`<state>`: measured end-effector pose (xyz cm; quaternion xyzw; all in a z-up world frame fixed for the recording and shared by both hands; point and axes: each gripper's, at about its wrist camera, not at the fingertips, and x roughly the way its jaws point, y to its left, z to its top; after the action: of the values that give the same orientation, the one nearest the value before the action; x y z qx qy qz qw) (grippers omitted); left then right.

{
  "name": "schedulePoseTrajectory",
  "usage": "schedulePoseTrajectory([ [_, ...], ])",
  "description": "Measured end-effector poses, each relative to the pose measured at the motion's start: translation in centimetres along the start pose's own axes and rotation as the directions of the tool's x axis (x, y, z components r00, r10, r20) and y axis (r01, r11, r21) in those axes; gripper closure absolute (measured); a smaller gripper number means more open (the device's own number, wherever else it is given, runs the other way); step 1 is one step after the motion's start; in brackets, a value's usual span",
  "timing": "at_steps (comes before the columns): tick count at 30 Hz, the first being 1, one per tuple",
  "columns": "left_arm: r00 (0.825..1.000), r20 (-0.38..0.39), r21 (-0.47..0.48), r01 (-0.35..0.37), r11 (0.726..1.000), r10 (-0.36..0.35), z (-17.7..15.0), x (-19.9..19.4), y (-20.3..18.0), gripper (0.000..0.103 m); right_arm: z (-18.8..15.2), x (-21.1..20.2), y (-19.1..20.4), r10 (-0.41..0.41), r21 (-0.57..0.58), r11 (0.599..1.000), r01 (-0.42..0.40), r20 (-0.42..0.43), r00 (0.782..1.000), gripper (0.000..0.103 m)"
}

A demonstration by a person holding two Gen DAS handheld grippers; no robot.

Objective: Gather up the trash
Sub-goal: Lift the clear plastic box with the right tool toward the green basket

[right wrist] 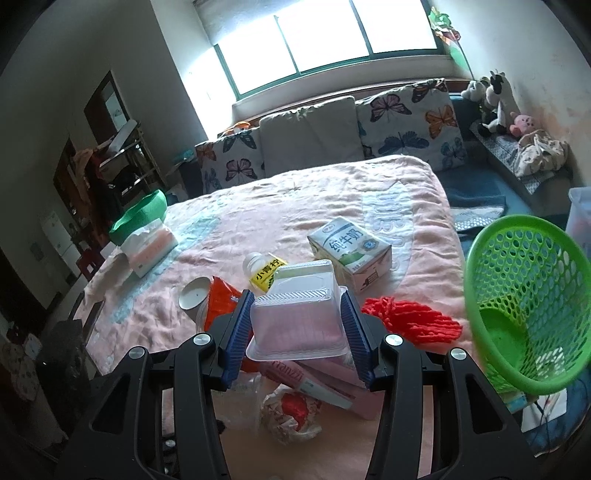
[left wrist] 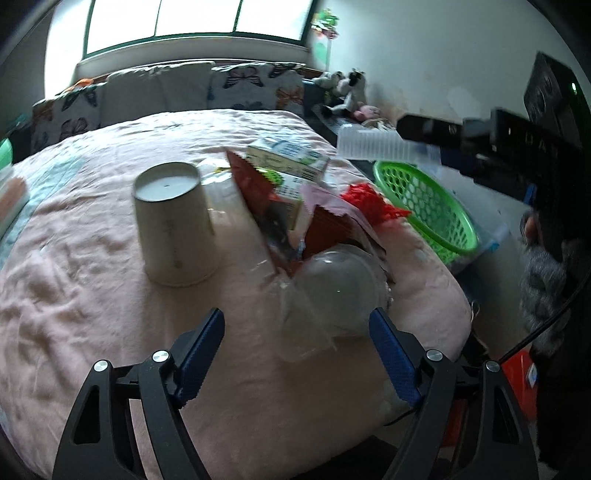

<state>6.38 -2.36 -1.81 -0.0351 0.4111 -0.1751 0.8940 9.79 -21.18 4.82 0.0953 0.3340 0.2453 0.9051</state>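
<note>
Right tool (right wrist: 298,328) clamped on clear plastic tray (right wrist: 295,321); left tool (left wrist: 295,332) wide, empty.

The left wrist camera sits just behind its own blue-padded fingers (left wrist: 391,354) and looks steeply down and across the pink bed (left wrist: 92,314) towards the window (left wrist: 195,22), close over an upturned paper cup (left wrist: 173,225) and a heap of wrappers. The right wrist camera looks along its fingers from the foot of the bed, a little higher and further back, also facing the window (right wrist: 325,33). Both views share the bed, the butterfly pillows (right wrist: 413,122), the milk carton (right wrist: 351,247) and the green basket (right wrist: 524,314), which lies at the right edge in each.
</note>
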Motion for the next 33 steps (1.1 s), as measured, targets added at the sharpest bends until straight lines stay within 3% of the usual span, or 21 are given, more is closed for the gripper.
schedulePoseTrajectory([
  [6,0.998,-0.021,0.003,0.063,0.998,-0.063,0.2,0.9,0.7,0.027,-0.1,-0.9,-0.7,-0.006,0.014,1.000,0.006,0.011,1.000,0.054],
  [16,0.995,-0.012,0.056,0.104,0.993,-0.104,-0.1,-0.1,2.1,0.027,-0.2,-1.3,-1.1,-0.009,0.025,1.000,0.008,0.016,1.000,0.054],
  [21,0.993,-0.047,0.135,0.110,0.985,-0.105,-0.4,0.4,2.0,0.027,0.1,-1.4,-1.3,-0.012,0.030,0.999,0.011,0.016,1.000,0.054],
  [26,0.993,-0.071,0.252,0.106,0.962,-0.091,-0.4,1.4,1.0,0.026,0.1,-1.6,-1.7,-0.016,0.043,0.999,0.015,0.014,1.000,0.054],
  [33,0.991,-0.080,0.344,0.128,0.930,-0.107,0.2,2.5,0.9,0.026,-0.5,-1.8,-2.6,-0.040,0.064,0.997,0.040,0.003,0.999,0.054],
])
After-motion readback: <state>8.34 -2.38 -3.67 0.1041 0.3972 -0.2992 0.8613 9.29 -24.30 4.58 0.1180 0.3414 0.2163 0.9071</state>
